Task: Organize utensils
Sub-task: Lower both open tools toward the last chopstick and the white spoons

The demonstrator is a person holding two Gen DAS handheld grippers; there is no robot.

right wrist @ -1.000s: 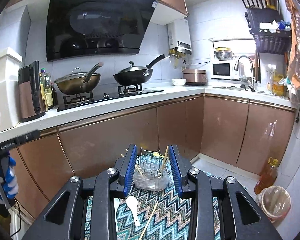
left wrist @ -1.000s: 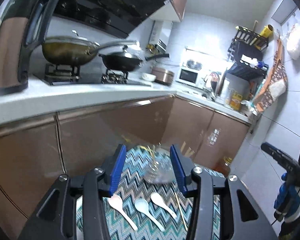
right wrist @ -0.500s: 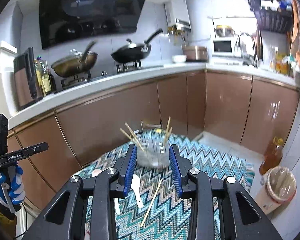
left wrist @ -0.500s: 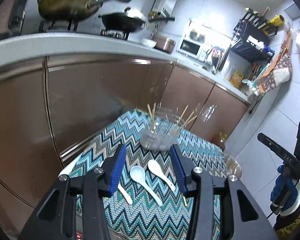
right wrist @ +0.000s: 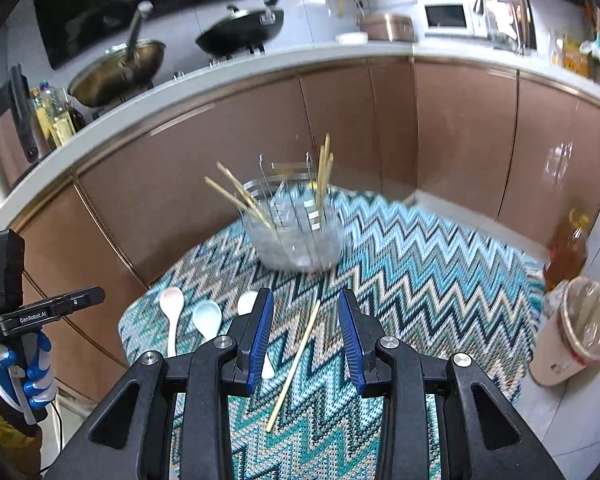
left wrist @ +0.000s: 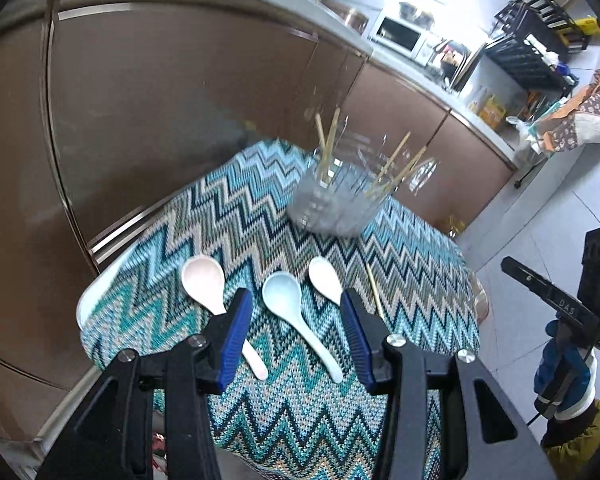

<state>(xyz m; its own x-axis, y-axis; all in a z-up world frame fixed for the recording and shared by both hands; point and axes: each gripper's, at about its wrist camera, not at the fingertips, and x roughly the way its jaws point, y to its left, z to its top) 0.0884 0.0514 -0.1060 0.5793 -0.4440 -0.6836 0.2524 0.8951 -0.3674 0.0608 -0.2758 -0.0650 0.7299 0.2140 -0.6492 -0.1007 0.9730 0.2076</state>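
Three ceramic spoons lie side by side on the zigzag tablecloth [left wrist: 300,420]: a pinkish spoon [left wrist: 204,280], a light blue spoon [left wrist: 282,296] and a white spoon [left wrist: 324,278]. A loose chopstick [right wrist: 296,360] lies to their right. Behind them stands a clear holder [right wrist: 296,232] with several chopsticks upright in it. My left gripper [left wrist: 296,300] hovers open above the light blue spoon, holding nothing. My right gripper [right wrist: 304,296] hovers open over the loose chopstick, with nothing between its pads.
Brown cabinet doors [right wrist: 340,120] and a white counter close in behind the small table. A lined waste bin [right wrist: 580,328] and an oil bottle [right wrist: 568,248] stand on the floor at the right. A gloved hand [right wrist: 32,372] holds the left gripper's handle.
Both grippers have dropped and tipped down toward the table. The stove and pans slid up out of the left view. Spoons and chopstick now sit close under the fingers. Jaw gaps look unchanged.
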